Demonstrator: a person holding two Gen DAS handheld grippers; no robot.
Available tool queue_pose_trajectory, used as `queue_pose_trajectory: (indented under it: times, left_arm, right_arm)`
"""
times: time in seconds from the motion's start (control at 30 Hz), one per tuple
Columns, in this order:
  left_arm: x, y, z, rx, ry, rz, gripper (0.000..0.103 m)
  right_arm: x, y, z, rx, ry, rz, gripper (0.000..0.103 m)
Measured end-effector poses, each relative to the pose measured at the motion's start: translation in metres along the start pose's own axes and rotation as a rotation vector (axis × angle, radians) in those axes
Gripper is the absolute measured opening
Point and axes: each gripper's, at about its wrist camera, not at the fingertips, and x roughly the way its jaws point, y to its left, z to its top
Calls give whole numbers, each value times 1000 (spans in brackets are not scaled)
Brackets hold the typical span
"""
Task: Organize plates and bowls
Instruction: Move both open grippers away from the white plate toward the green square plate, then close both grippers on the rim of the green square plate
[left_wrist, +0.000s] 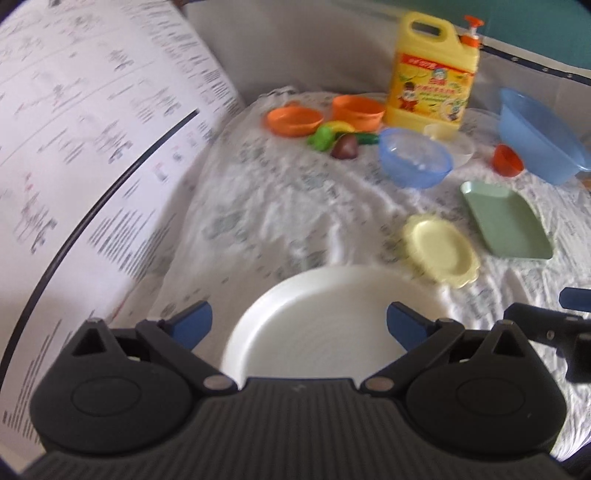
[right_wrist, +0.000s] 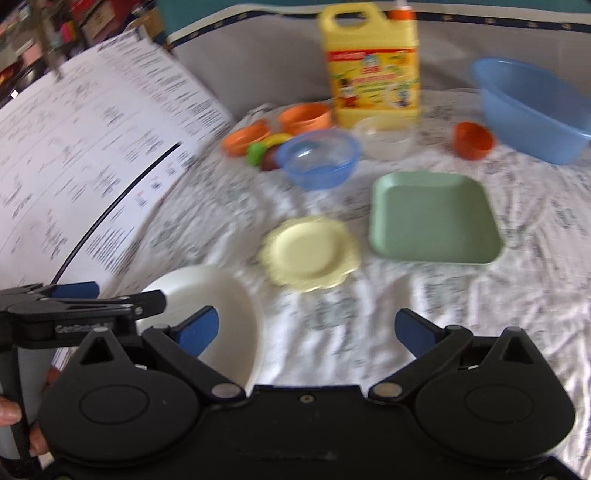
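Both claws gape fully and hold nothing: left gripper (left_wrist: 299, 325) above the white plate (left_wrist: 317, 332) on the wrinkled cloth (left_wrist: 266, 206), right gripper (right_wrist: 306, 332) beside it; risk: blurred view, probably rim-snagged cloth or collision reaching yellow scalloped plate (right_wrist: 310, 254).

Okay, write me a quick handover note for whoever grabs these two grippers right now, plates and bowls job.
Left gripper: open, holding nothing, above the white plate.
Right gripper: open, holding nothing, over bare tablecloth, white plate to its left.
Plates: white plate nearest, yellow scalloped plate beyond it, green square plate to that one's right. All lie apart.
Bowls: blue bowl mid-table, clear bowl behind it, two orange bowls near the detergent jug, blue basin far right with a small orange cup beside it.
Done: nothing stacked.
Left: stack the plates, nest the bowls.
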Motion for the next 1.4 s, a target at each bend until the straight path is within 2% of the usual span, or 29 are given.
queue_pose_trajectory:
  times: [0.5, 0.7, 0.9, 0.97, 1.23, 1.33, 1.4]
  left_arm:
    - [28, -100, 49, 117, -44, -145, 103]
    - [52, -142, 62, 192, -24, -182, 103]
    - [81, -168, 73, 205, 20, -210, 102]
    - [90, -174, 76, 210, 32, -211, 100]
    - [118, -196, 84, 244, 76, -225, 82]
    - [127, -201, 85, 251, 95, -228, 76]
    - [132, -203, 85, 249, 108, -230, 74]
  right_arm:
    - [2, -125, 19, 237, -74, -159, 103]
    - [19, -164, 32, 306, -79, -154, 103]
    - [48, -181, 43, 310, -47, -138, 84]
    - [57, -185, 46, 310, -42, -138, 79]
    - [87, -185, 53, 296, -16, -122, 25]
    - [86, -188, 50, 289, -23, -128, 15]
    - [83, -195, 48, 302, -26, -123, 14]
